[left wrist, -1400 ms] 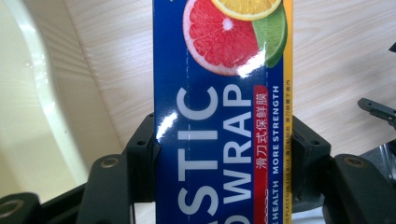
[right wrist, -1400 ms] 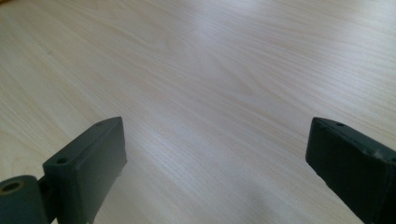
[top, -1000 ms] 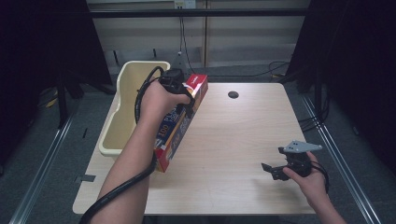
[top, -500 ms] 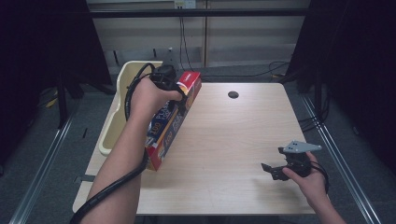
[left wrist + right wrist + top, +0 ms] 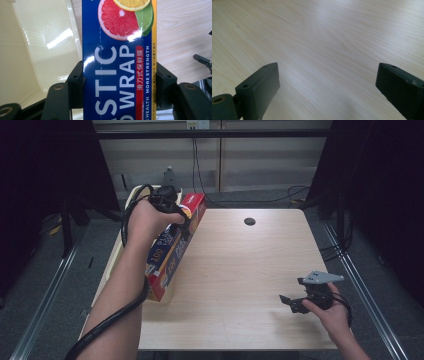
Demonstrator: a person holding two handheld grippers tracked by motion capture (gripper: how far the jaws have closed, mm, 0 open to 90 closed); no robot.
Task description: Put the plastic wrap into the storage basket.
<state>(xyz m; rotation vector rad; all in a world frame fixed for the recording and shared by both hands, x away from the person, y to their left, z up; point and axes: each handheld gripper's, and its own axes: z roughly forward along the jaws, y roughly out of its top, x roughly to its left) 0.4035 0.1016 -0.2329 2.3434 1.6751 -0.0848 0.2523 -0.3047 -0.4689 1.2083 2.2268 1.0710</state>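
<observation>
Nearest the person, the right gripper [image 5: 295,302] rests low over the bare pale wooden worktop [image 5: 240,270] at its near right, its jaws spread wide with nothing between them. Farther off at the left edge, the left gripper [image 5: 172,212] is clamped across the long blue and red plastic-wrap box [image 5: 172,251], which hangs tilted, partly over the worktop and partly over the cream plastic bin [image 5: 37,50] just beside it. This looks like a carry in progress; the next move probably calls for swinging the box clear of the bin's rim before lowering it inside.
</observation>
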